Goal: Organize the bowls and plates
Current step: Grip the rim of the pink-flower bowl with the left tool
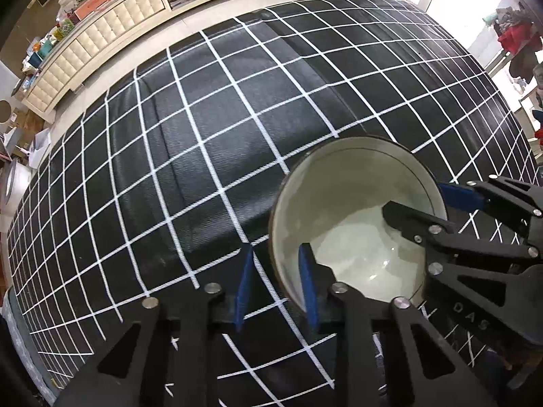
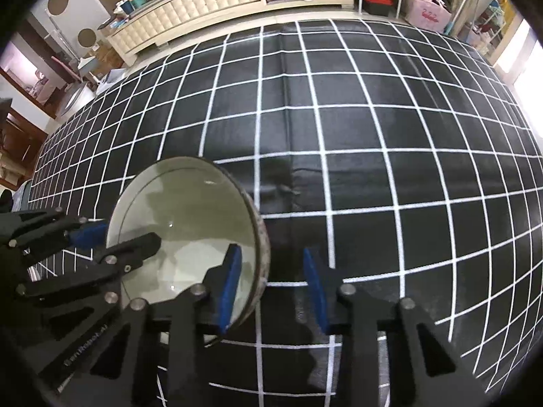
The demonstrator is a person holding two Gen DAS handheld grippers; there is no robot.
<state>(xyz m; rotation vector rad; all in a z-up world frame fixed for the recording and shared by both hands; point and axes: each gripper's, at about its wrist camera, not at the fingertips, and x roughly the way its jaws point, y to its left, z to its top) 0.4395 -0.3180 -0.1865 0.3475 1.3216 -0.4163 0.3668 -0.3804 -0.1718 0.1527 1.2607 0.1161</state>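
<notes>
A pale bowl with a dark rim sits on the black checked tablecloth; it also shows in the right wrist view. My left gripper is open and straddles the bowl's near-left rim, one blue pad inside and one outside. My right gripper is open and straddles the opposite rim, its left pad inside the bowl. Each gripper shows in the other's view, the right one and the left one, with jaws apart around the rim. No plates are in view.
The checked cloth covers the whole table and has raised folds. Beyond the far edge stand a cream sideboard with clutter, shelves, bags and a pink bag.
</notes>
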